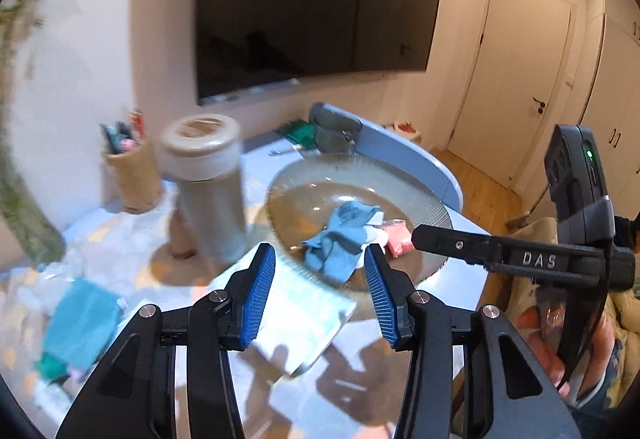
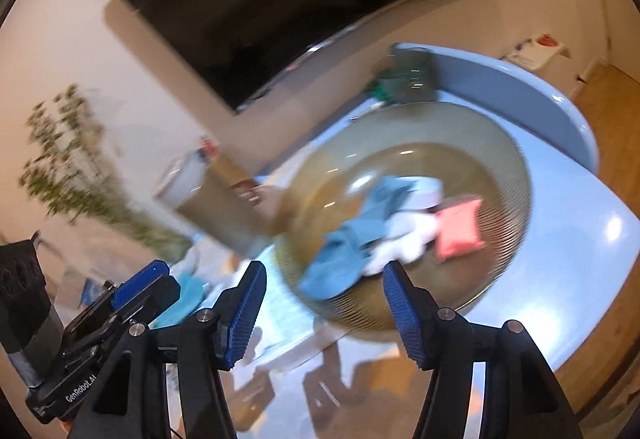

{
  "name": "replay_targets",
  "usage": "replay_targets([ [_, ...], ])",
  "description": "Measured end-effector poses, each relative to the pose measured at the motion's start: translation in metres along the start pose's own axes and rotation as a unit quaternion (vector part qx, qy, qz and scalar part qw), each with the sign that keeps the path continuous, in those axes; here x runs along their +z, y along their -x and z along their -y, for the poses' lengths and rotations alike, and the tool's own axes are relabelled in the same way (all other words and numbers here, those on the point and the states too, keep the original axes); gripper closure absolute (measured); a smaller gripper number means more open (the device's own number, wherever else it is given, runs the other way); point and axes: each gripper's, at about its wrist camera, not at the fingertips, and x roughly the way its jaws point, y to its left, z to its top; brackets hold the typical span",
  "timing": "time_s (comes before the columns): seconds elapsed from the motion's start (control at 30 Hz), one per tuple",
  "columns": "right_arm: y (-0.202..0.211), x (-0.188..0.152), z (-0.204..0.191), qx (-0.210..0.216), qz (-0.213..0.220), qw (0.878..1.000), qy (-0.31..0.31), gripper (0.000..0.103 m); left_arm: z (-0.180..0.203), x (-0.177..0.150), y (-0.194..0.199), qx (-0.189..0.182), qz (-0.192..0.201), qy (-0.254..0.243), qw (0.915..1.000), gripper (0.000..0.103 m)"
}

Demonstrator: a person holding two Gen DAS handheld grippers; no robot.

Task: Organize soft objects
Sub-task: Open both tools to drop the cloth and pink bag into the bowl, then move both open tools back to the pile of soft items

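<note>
Glass dish: ribbed amber glass dish [image 1: 432, 195] on the tabletop [image 2: 592, 239].
Cloths: blue cloth [image 1: 340, 239], white cloth [image 2: 404, 239], pink pouch [image 2: 460, 227] inside dish.
Teal cloth: teal cloth [image 1: 80, 323] left of dish.
Tongs: left tongs [image 1: 320, 291], right tongs [image 2: 324, 311] both apart, empty.
Risk: tongs striking the dish rim could shift it.

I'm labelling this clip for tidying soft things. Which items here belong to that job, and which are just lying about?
Job items:
blue cloth in the ribbed glass bowl
white cloth
pink soft pouch
teal cloth on the table

Just lying about:
tall grey lidded canister
woven pen holder
grey pot
</note>
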Motion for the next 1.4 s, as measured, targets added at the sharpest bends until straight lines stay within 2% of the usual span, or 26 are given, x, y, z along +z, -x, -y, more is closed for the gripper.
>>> replay_targets([
  [0.07,0.006,-0.007,-0.022,0.025,-0.006,0.999,0.019,0.043,-0.008,-0.010,0.025,0.007,0.014,0.004,0.9999,0.059],
  [0.17,0.010,-0.019,-0.051,0.094,-0.024,0.995,0.031,0.043,-0.027,-0.026,0.065,0.021,0.033,0.022,0.9990,0.058],
  [0.3,0.010,-0.033,-0.089,0.114,-0.030,0.991,0.063,0.035,-0.055,-0.049,0.110,0.051,0.056,0.043,0.9962,0.057],
  [0.37,0.008,-0.045,-0.115,0.124,-0.036,0.988,0.088,0.029,-0.069,-0.061,0.128,0.063,0.062,0.058,0.9944,0.047],
  [0.4,0.008,-0.050,-0.122,0.127,-0.038,0.987,0.095,0.027,-0.077,-0.069,0.139,0.071,0.065,0.067,0.9931,0.030],
  [0.43,0.007,-0.056,-0.133,0.131,-0.041,0.985,0.107,0.027,-0.086,-0.077,0.149,0.077,0.071,0.076,0.9916,0.020],
  [0.5,0.001,-0.071,-0.159,0.125,-0.044,0.981,0.142,0.027,-0.105,-0.095,0.169,0.086,0.086,0.094,0.9881,0.019],
  [0.6,-0.011,-0.090,-0.183,0.111,-0.046,0.976,0.183,0.026,-0.137,-0.124,0.191,0.120,0.087,0.129,0.9805,0.019],
  [0.73,-0.044,-0.121,-0.210,0.094,-0.065,0.966,0.233,0.026,-0.183,-0.169,0.195,0.178,0.067,0.190,0.9633,0.019],
  [0.8,-0.067,-0.139,-0.221,0.087,-0.076,0.960,0.257,0.026,-0.199,-0.191,0.188,0.204,0.049,0.203,0.9564,0.019],
  [0.9,-0.098,-0.160,-0.229,0.061,-0.094,0.952,0.286,0.026,-0.221,-0.222,0.168,0.240,0.005,0.218,0.9460,0.019],
  [0.97,-0.121,-0.176,-0.230,0.044,-0.104,0.946,0.305,0.026,-0.233,-0.240,0.154,0.251,-0.022,0.228,0.9406,0.019],
  [1.13,-0.161,-0.199,-0.220,0.003,-0.109,0.936,0.336,0.026,-0.245,-0.263,0.137,0.270,-0.042,0.232,0.9334,0.019],
  [1.3,-0.187,-0.200,-0.199,-0.009,-0.126,0.942,0.311,0.026,-0.251,-0.272,0.128,0.269,-0.059,0.240,0.9308,0.019],
  [1.4,-0.185,-0.196,-0.196,-0.003,-0.125,0.945,0.302,0.026,-0.255,-0.274,0.129,0.268,-0.059,0.251,0.9283,0.019],
])
